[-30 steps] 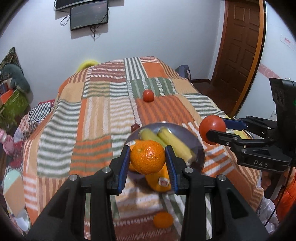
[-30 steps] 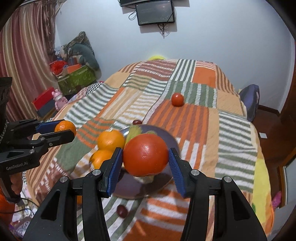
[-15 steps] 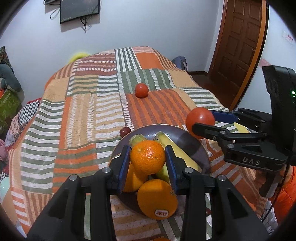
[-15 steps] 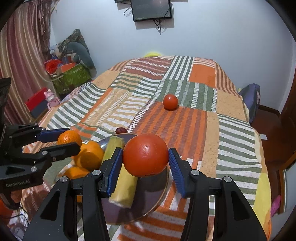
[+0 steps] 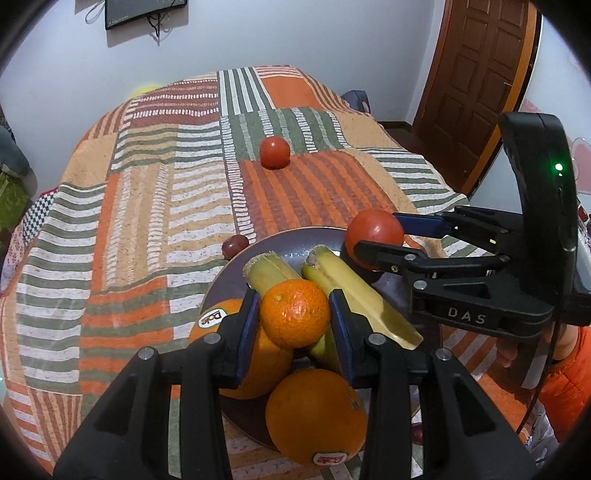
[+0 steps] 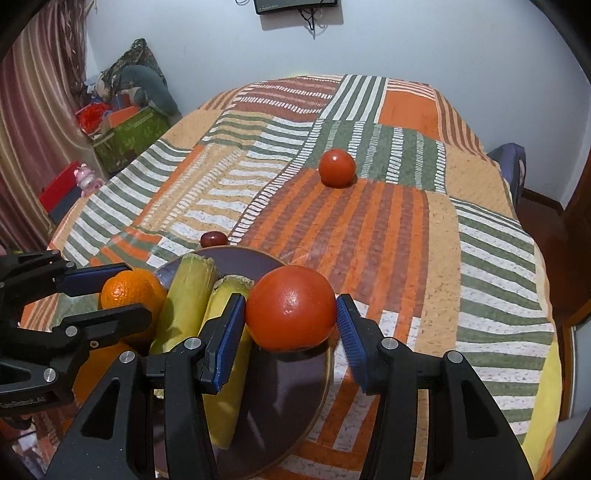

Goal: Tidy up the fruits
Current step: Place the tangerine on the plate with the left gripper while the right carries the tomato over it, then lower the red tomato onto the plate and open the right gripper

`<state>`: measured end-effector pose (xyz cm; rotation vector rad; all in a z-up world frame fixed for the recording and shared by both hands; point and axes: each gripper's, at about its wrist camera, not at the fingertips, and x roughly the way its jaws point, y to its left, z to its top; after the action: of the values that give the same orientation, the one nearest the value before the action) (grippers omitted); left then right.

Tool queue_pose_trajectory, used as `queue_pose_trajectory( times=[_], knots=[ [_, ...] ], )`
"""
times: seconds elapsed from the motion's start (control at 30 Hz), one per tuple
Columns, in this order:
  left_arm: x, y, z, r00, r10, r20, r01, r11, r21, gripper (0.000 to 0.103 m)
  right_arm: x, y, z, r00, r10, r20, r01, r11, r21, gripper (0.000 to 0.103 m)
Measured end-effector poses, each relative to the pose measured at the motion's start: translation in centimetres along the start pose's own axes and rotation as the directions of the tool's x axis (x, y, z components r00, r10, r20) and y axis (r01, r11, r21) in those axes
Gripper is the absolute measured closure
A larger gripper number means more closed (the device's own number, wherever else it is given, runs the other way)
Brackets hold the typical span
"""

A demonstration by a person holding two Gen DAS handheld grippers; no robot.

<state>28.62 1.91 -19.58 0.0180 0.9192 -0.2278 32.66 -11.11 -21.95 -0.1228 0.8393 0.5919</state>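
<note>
My left gripper [image 5: 294,314] is shut on a small orange [image 5: 295,313] above a dark round plate [image 5: 291,242]. The plate holds two bananas [image 5: 354,291] and two large stickered oranges [image 5: 316,413]. My right gripper [image 6: 291,308] is shut on a red tomato [image 6: 291,307] over the plate's right side [image 6: 280,384]; it also shows in the left wrist view [image 5: 384,242]. The left gripper with its orange [image 6: 127,291] shows at the left of the right wrist view. A second tomato [image 5: 274,152] and a dark plum [image 5: 235,244] lie on the bedspread beyond the plate.
A striped patchwork bedspread [image 5: 147,206] covers the bed. A wooden door [image 5: 476,81] stands at the right. Boxes and toys [image 6: 125,125] sit on the floor at the left. A screen [image 6: 295,5] hangs on the far wall.
Both grippers have moved forward and down over the plate, still holding their fruits. The plate and its fruit now look closer and larger.
</note>
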Motion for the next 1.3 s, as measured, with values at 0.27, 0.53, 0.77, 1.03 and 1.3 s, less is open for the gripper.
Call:
queue_pose_trajectory(
  times=[0.27, 0.53, 0.77, 1.03, 1.3],
  knots=[
    [0.1, 0.0, 0.1, 1.000, 0.000, 0.000, 0.000, 1.000, -0.003, 0.050, 0.0, 0.0, 0.2, 1.000, 0.025, -0.015, -0.025, 1.000, 0.001, 0.054],
    [-1.0, 0.6, 0.2, 0.999, 0.020, 0.030, -0.020, 1.000, -0.009, 0.049, -0.6, 0.6, 0.6, 1.000, 0.019, -0.007, -0.019, 1.000, -0.019, 0.054],
    [-2.7, 2.2, 0.5, 0.996, 0.053, 0.070, -0.050, 0.998, -0.048, 0.049, -1.5, 0.7, 1.1, 1.000, 0.012, 0.019, -0.011, 1.000, -0.015, 0.054],
    [-4.3, 4.6, 2.1, 0.987, 0.110, 0.113, -0.102, 0.992, -0.077, 0.049, -2.9, 0.1, 3.0, 0.996, -0.028, 0.079, 0.029, 0.999, -0.017, 0.054],
    [-4.5, 6.2, 4.4, 0.974, 0.171, 0.147, -0.166, 0.985, -0.048, 0.049, -2.7, -0.5, 6.7, 0.990, -0.056, 0.127, 0.062, 0.997, -0.040, 0.054]
  ],
)
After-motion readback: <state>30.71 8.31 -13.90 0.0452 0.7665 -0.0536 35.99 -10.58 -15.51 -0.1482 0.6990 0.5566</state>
